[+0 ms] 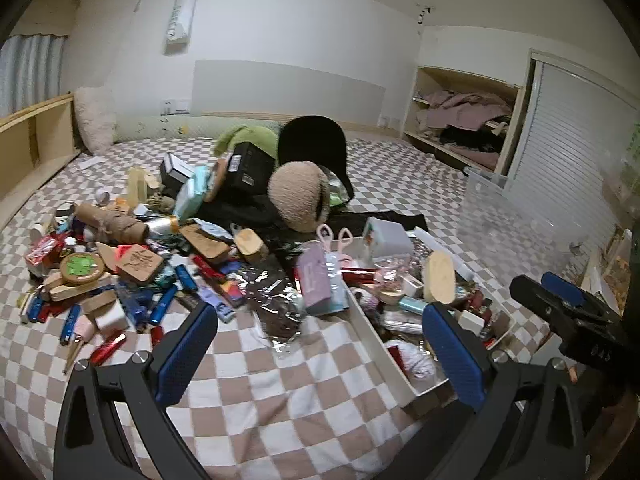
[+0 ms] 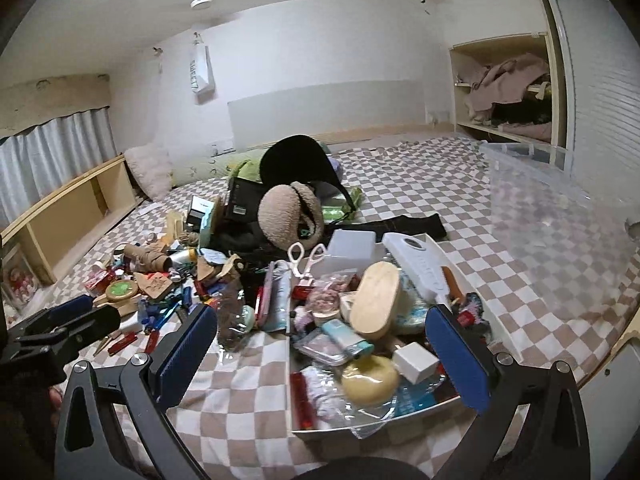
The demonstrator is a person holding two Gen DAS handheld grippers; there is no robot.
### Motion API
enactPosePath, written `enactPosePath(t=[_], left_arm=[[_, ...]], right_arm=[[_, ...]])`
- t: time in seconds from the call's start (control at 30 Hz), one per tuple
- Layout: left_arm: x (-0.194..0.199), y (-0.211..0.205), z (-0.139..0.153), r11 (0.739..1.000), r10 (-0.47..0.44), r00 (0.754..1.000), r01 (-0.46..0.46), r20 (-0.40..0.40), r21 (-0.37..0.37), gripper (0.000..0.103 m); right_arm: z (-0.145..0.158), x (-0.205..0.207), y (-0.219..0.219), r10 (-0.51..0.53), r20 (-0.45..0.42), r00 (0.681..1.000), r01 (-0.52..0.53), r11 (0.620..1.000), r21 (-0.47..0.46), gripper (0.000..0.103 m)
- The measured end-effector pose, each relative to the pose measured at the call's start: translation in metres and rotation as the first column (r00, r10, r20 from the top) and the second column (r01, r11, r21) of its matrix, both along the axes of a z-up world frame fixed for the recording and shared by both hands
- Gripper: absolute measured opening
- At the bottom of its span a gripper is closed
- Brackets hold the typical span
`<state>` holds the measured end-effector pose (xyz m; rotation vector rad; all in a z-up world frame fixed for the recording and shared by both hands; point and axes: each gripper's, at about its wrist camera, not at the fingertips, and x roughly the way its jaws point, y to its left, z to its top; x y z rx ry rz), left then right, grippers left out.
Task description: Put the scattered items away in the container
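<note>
Both grippers are held wide apart over the checkered bedspread [image 1: 280,392], nothing caught in either. The left gripper [image 1: 320,356] is aimed at the pile's edge; the right gripper [image 2: 322,356] is parked over the white container [image 2: 289,356], already crammed. Its far wall is buried under a wooden block [image 2: 376,300] and a white bottle [image 2: 420,268], and its near rim is partly covered by crinkled plastic. The scattered items [image 1: 132,276] are heaped to its left. Much of that heap is blurred, so the small blue and red tubes can't really be identified.
</note>
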<state>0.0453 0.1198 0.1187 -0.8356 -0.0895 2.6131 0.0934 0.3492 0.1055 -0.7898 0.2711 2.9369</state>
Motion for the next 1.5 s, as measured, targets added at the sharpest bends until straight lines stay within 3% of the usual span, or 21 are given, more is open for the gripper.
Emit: enactPosePath(t=[0.53, 0.73, 1.5], left_arm=[[0.003, -0.043, -0.002, 0.992, 0.121, 0.992, -0.122, -0.040, -0.012, 0.103], [0.006, -0.049, -0.007, 0.988, 0.146, 0.987, -0.149, -0.061, -0.049, 0.103], [0.007, -0.055, -0.018, 0.982, 0.166, 0.984, -0.171, -0.062, -0.079, 0.103]], right_arm=[[-0.004, -0.005, -0.042, 0.057, -0.010, 0.998, -0.056, 0.998, 0.032, 0.103], [-0.008, -0.008, -0.049, 0.058, -0.001, 0.998, -0.058, 0.998, 0.030, 0.103], [-0.015, -0.012, -0.057, 0.061, 0.027, 0.998, -0.062, 0.997, 0.041, 0.103]])
